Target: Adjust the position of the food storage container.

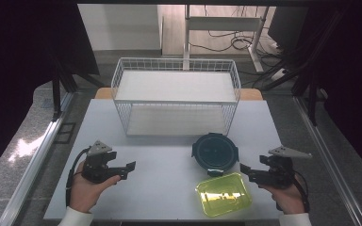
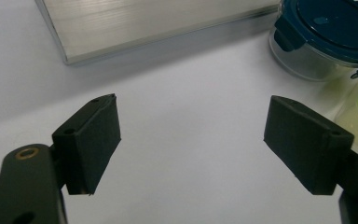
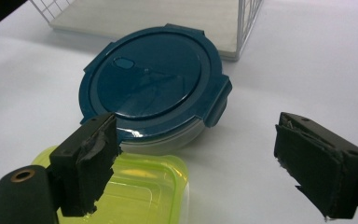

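A round glass container with a dark teal clip lid (image 1: 214, 151) stands on the white table, in front of the wire basket. A yellow-green rectangular lidded box (image 1: 223, 194) lies just in front of it. My right gripper (image 1: 243, 171) hovers open at the box's right edge; its own view has the round container (image 3: 151, 88) ahead and the yellow-green box (image 3: 142, 186) beside its left jaw. My left gripper (image 1: 131, 170) is open over bare table at the left, jaws pointing right, with nothing between them. Its view catches the round container (image 2: 324, 39) at the upper right.
A white wire basket (image 1: 176, 95) with a pale board in its bottom stands at the back middle of the table (image 1: 165, 181). The board's edge (image 2: 154, 28) runs across the left gripper view. Dark frame posts stand at both sides.
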Demonstrator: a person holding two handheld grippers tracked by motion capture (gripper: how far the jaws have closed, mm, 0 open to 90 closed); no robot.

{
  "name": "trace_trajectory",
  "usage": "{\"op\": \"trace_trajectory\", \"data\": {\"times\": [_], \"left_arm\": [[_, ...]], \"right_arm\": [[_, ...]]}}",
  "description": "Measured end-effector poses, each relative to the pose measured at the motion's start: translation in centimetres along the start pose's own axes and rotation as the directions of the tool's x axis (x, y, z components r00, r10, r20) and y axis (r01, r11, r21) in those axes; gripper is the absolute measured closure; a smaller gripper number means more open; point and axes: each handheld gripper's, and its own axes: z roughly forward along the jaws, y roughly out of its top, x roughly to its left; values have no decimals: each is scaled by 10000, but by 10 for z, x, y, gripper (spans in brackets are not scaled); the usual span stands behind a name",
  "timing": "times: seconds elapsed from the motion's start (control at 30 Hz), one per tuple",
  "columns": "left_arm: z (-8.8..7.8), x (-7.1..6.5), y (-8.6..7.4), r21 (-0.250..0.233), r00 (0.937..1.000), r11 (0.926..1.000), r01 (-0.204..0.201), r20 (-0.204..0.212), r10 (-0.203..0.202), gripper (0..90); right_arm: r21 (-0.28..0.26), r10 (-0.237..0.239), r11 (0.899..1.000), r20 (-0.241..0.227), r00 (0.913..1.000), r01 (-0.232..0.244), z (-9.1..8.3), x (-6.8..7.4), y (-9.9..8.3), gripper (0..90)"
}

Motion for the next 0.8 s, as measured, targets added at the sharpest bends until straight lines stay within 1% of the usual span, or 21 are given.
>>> {"op": "trace_trajectory", "data": {"times": [0.1, 0.2, 0.3, 0.4, 0.47, 0.53, 0.6, 0.63, 0.67, 0.73, 0.8], "left_arm": [[0, -1, 1, -108, 10000, 9999, -19, -56, 18, 181], [2, -3, 2, -83, 10000, 9999, -89, -30, 89, 179], [2, -3, 2, -119, 10000, 9999, -86, -15, 86, 177], [1, -4, 2, -183, 9999, 9998, -106, 78, 108, 172], [-3, -6, 0, -185, 9998, 9996, -194, 69, 195, 171], [-8, -6, 1, -347, 9998, 9993, -163, 73, 166, 172], [-10, -6, 2, -441, 9996, 9990, -28, 276, 40, 172], [-10, -6, 2, -441, 9996, 9990, -28, 276, 40, 172], [-10, -8, 2, -406, 9994, 9991, -128, 305, 140, 172], [-7, -8, 1, -304, 9994, 9993, -229, 251, 237, 172], [-4, -7, 1, -230, 9995, 9996, -191, 259, 197, 171]], "right_arm": [[-18, -52, 10000, -49, 10000, 51, 0, -2, 0, 141], [-125, 65, 9999, -157, 9999, -66, -2, -4, 0, 156], [-114, 116, 9999, -212, 9997, -118, -4, -6, 0, 161], [25, 279, 9996, -226, 9994, -278, -6, -10, 0, 199], [-62, 448, 9990, -151, 9989, -449, -8, -12, 3, 217], [-119, 398, 9991, -119, 9991, -400, -12, -11, 4, 246], [50, 321, 9995, -67, 9995, -320, -17, -9, 1, 268], [50, 321, 9995, -67, 9995, -320, -17, -9, 1, 268], [188, 360, 9992, 14, 9994, -360, -21, -9, -1, 302], [166, 442, 9989, 45, 9990, -443, -23, -11, -2, 344], [249, 495, 9985, 51, 9988, -496, -23, -15, -2, 385]]}}
